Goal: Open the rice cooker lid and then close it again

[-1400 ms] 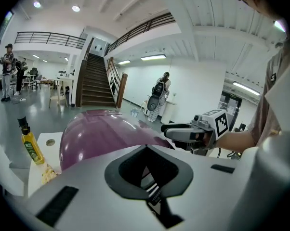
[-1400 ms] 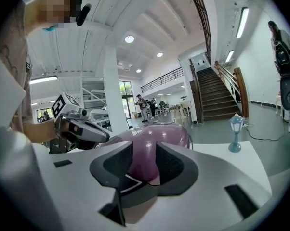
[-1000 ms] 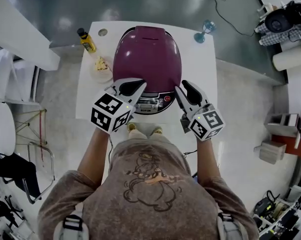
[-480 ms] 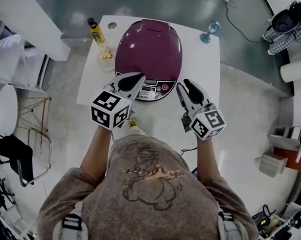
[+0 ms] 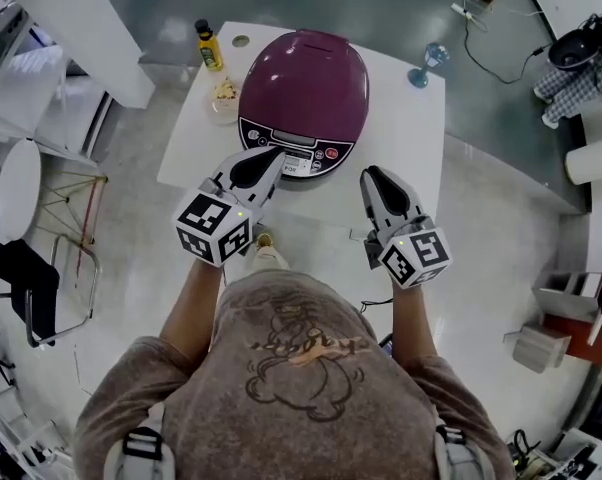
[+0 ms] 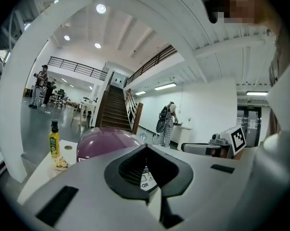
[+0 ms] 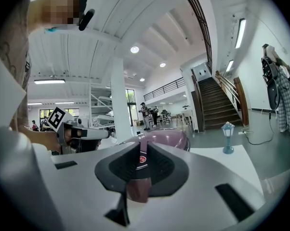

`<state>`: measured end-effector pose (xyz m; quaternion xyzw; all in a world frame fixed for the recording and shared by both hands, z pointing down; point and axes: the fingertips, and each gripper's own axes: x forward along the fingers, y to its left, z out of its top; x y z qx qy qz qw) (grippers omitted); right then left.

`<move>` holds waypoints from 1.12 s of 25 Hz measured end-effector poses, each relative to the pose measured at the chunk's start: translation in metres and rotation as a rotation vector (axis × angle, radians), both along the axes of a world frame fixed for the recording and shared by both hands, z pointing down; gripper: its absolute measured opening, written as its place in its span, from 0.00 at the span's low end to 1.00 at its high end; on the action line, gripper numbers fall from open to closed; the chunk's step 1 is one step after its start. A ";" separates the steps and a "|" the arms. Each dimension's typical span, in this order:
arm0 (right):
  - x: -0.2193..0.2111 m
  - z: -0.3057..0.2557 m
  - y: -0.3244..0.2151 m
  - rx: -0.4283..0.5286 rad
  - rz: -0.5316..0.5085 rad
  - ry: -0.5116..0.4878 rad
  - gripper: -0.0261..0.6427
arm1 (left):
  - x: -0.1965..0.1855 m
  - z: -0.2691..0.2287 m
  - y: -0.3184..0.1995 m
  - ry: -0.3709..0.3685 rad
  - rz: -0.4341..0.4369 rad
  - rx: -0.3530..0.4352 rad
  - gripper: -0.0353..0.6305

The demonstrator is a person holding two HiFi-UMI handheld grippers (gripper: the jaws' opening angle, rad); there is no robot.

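Note:
The purple rice cooker (image 5: pixel 306 83) stands on the white table (image 5: pixel 411 138) with its lid down and its control panel (image 5: pixel 296 153) facing me. My left gripper (image 5: pixel 276 155) hovers just in front of the panel, its jaw tips together and holding nothing; the left gripper view shows the cooker (image 6: pixel 109 141) beyond its tips (image 6: pixel 145 147). Further right, near the table's front edge, my right gripper (image 5: pixel 373 174) is clear of the cooker. Its jaws (image 7: pixel 142 146) are closing, a thin slit left between them with nothing in it, and the cooker (image 7: pixel 164 139) shows beyond.
A yellow bottle (image 5: pixel 209 44) and a small dish of food (image 5: pixel 224 93) sit at the table's left side beside the cooker. A blue stemmed glass (image 5: pixel 426 63) stands at the far right corner. A chair (image 5: pixel 31 268) is on the floor to the left.
Both grippers have drawn back from the cooker's front toward the person. The cooker now lies farther up the head view. The lid stays down.

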<state>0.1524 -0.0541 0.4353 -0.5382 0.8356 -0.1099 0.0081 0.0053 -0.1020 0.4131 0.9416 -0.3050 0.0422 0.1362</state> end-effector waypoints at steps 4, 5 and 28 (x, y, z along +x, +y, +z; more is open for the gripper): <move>-0.001 0.003 0.019 0.009 0.014 0.006 0.08 | -0.009 -0.001 0.018 0.019 -0.017 0.034 0.08; -0.002 0.004 0.024 0.012 0.020 0.007 0.07 | -0.011 0.000 0.022 0.020 -0.021 0.040 0.08; -0.013 0.033 0.081 0.008 0.086 0.052 0.04 | -0.047 0.039 0.077 -0.013 -0.153 0.080 0.08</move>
